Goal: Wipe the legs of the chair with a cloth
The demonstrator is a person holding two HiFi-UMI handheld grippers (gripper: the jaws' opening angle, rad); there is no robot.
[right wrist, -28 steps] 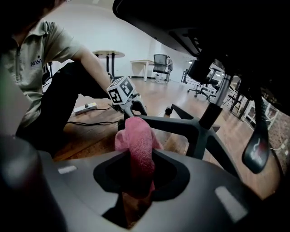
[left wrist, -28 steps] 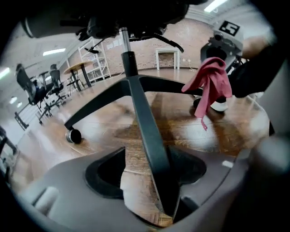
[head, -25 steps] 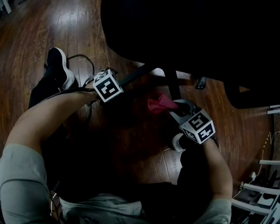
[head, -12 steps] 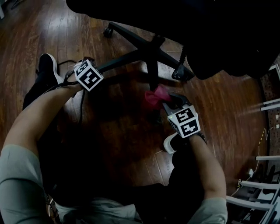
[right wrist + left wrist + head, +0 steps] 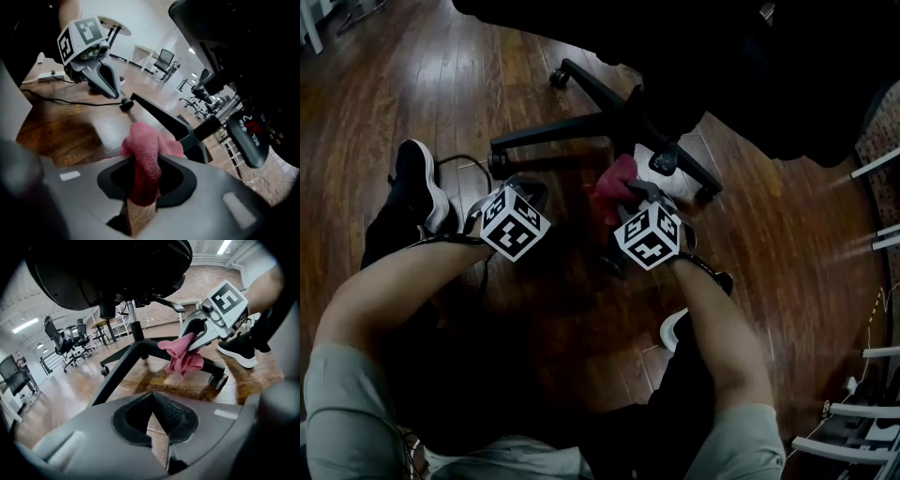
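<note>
The black office chair's star base [image 5: 623,117] stands on the wood floor, one leg [image 5: 553,136] running left to a caster [image 5: 499,166]. My right gripper [image 5: 626,195] holds a pink cloth [image 5: 612,186] just in front of the base. Its jaws are closing, with the cloth [image 5: 145,157] bunched between them and hanging beside a leg [image 5: 159,117]. My left gripper [image 5: 525,190] is shut and holds nothing. It hovers just short of the left caster, clear of the leg [image 5: 117,373]. The left gripper view shows the right gripper [image 5: 197,336] and the cloth [image 5: 183,359].
A black cable [image 5: 464,159] lies on the floor by my dark shoe [image 5: 417,183]; a white shoe [image 5: 675,328] is under my right arm. The chair seat [image 5: 750,56] overhangs the base. White racks [image 5: 862,412] stand at the lower right. Other office chairs [image 5: 61,341] stand far off.
My left gripper has drawn back from the chair leg toward me. My right gripper, with the cloth, has swung left and now sits close beside the left one.
</note>
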